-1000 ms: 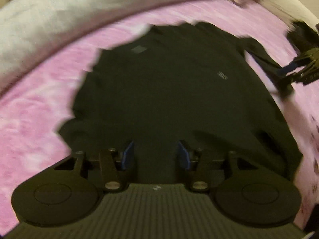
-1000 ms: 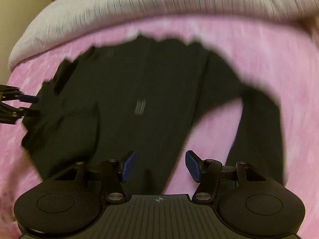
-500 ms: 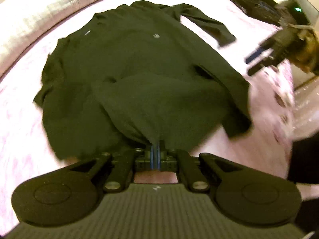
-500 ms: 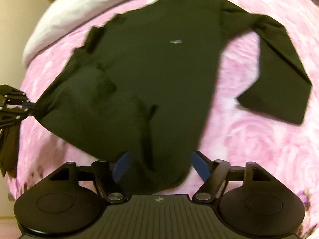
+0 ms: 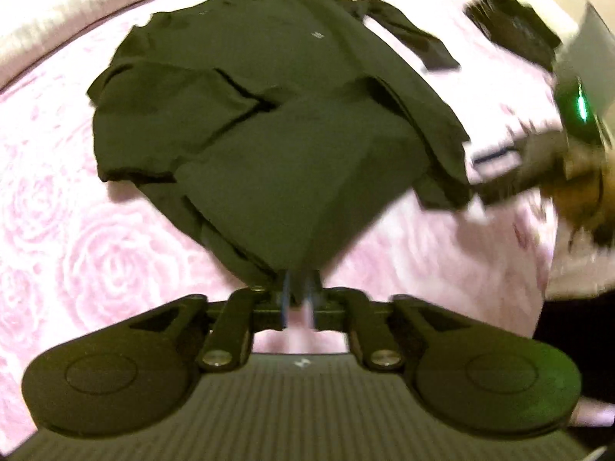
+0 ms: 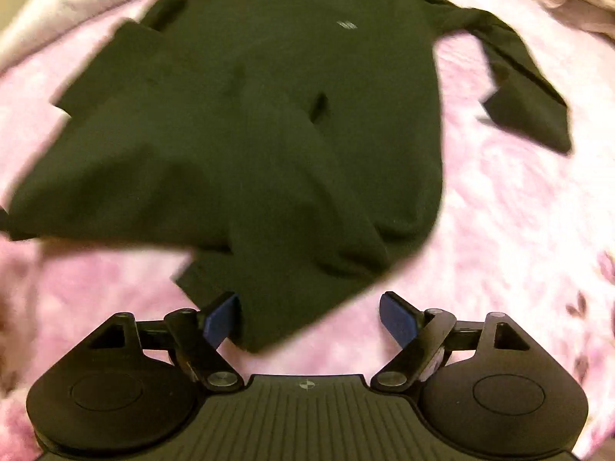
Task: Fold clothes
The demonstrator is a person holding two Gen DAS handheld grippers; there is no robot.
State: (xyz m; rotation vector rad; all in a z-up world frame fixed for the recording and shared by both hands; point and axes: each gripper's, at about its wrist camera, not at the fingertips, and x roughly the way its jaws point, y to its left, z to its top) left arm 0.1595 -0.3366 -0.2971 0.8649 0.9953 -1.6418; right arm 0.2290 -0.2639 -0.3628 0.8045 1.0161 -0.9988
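Our left gripper (image 5: pixel 298 303), jaws opening, releases the soft, limp black long-sleeved top's (image 6: pixel 269 115) hem; right gripper (image 6: pixel 311 317) gapes, opening, empty. We'd pinch the hem corners.

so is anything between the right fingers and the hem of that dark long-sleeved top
Nothing visible. The right gripper is opening wide, and the dark long-sleeved top on the pink floral blanket has its hem corner lying directly between the blue fingers.
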